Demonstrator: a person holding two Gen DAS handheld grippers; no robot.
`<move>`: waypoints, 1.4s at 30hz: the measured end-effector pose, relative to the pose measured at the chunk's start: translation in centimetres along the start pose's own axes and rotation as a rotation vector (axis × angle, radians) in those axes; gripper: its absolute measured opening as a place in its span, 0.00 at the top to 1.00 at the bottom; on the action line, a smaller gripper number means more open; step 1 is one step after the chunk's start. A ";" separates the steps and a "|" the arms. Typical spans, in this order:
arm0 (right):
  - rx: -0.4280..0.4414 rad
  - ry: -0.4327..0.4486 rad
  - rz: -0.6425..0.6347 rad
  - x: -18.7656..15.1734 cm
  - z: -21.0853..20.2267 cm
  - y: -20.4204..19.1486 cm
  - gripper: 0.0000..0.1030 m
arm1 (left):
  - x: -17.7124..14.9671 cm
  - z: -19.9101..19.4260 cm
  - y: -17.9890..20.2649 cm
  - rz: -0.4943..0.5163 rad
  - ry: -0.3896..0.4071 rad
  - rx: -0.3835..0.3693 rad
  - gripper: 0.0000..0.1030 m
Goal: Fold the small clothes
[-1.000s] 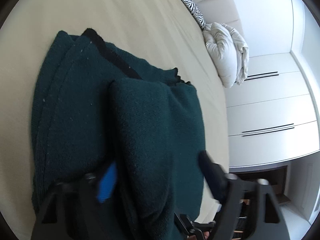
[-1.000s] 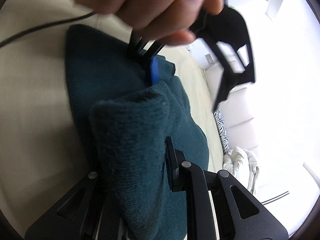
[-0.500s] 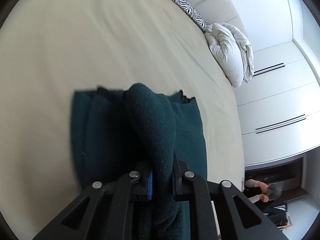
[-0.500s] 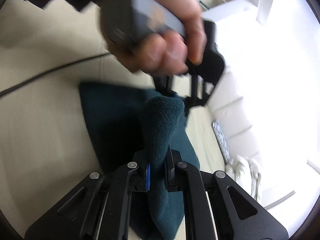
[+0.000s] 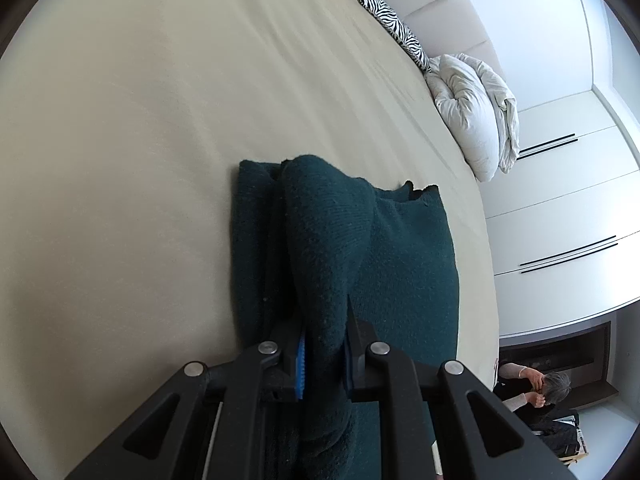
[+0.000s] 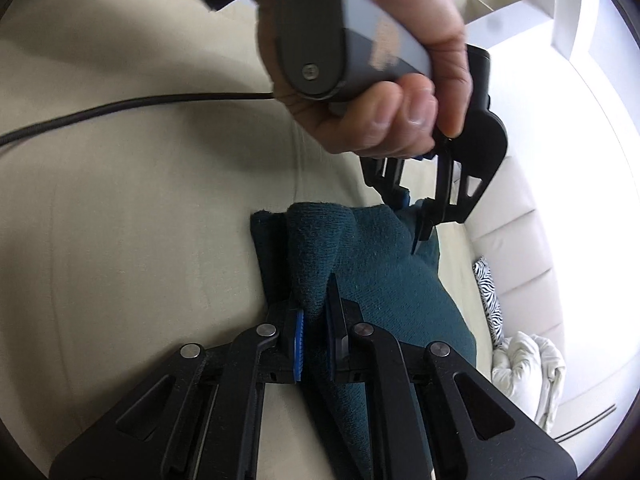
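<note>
Cream bed sheet (image 5: 160, 140), bedroom. Dark green knit garment (image 5: 400, 260), partly folded, lies near. Left gripper (image 5: 324, 356) and right gripper (image 6: 316, 340) each clamped on a raised fold. Advice: carry both edges level, lay them square. Far right: white duvet (image 5: 472, 112), striped pillow (image 5: 394, 26).

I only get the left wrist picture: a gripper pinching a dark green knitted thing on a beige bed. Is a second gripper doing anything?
Observer: Yes. The right gripper is shut on a raised fold of that dark green knitted garment, at its near edge.
Operator: Who works the left one?
Observer: A bare hand grips its grey handle. The left gripper, whose jaws have just been closing on the fabric, pinches the far edge.
Operator: Any wires?
Observer: A black cable runs across the beige bed up to that handle.
</note>
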State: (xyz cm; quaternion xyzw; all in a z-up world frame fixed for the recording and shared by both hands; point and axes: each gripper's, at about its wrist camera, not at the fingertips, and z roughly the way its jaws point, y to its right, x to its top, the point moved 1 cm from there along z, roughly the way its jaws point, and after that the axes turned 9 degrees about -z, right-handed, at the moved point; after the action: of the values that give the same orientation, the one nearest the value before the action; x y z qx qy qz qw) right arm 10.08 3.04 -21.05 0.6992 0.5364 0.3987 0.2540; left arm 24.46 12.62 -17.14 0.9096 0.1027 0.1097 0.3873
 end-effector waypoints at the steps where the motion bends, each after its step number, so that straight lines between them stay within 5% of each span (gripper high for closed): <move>1: -0.003 0.002 -0.002 0.5 -1.3 -0.4 0.93 | -0.1 -0.1 0.0 -0.003 0.005 0.002 0.85; 9: 0.007 0.012 0.088 0.1 -0.4 -1.3 0.89 | 0.0 0.2 0.5 -0.025 0.035 0.024 0.80; 12: 0.095 0.024 0.205 -1.2 -2.8 -1.1 0.81 | -0.5 -1.9 1.3 -0.009 0.099 0.106 0.74; 13: 0.124 0.031 0.256 -1.7 -3.0 -0.2 0.71 | -0.8 -2.9 2.0 0.018 0.153 0.160 0.68; 14: 0.160 0.042 0.348 -2.8 -3.9 1.1 0.52 | -1.2 -3.7 2.9 0.047 0.193 0.212 0.68; 15: 0.204 0.059 0.489 -4.6 -4.9 3.1 0.44 | -1.7 -4.6 4.1 0.081 0.234 0.244 0.68; 21: 0.403 0.159 1.132 -15.8 -6.8 10.9 0.43 | -6.9 -3.1 10.4 0.291 0.292 0.306 0.68; 24: 0.563 0.238 1.362 -19.8 -4.5 13.6 0.43 | -7.6 0.4 9.2 0.310 0.259 0.403 0.68; 26: 0.632 0.254 1.434 -20.8 -2.6 14.2 0.43 | -6.8 1.5 6.2 0.254 0.258 0.411 0.87; 28: 0.710 0.230 1.492 -21.5 0.3 13.5 0.43 | -5.8 0.8 5.1 0.202 0.246 0.328 0.91; 31: 0.834 0.098 1.576 -22.5 5.3 10.2 0.43 | -5.5 0.7 5.0 0.229 0.234 0.351 0.93; 36: 0.851 0.117 1.597 -21.9 2.1 10.9 0.43 | -6.0 0.6 5.2 0.272 0.258 0.361 0.93; 42: 0.821 0.244 1.648 -22.1 3.6 19.0 0.42 | -6.0 1.1 4.5 0.271 0.254 0.323 0.93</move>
State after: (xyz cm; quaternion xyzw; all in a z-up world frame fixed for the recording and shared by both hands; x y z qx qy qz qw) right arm 21.12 -23.35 -14.46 0.8478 -0.0079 0.3031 -0.4352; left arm 19.54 7.23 -15.35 0.9441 0.0438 0.2564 0.2025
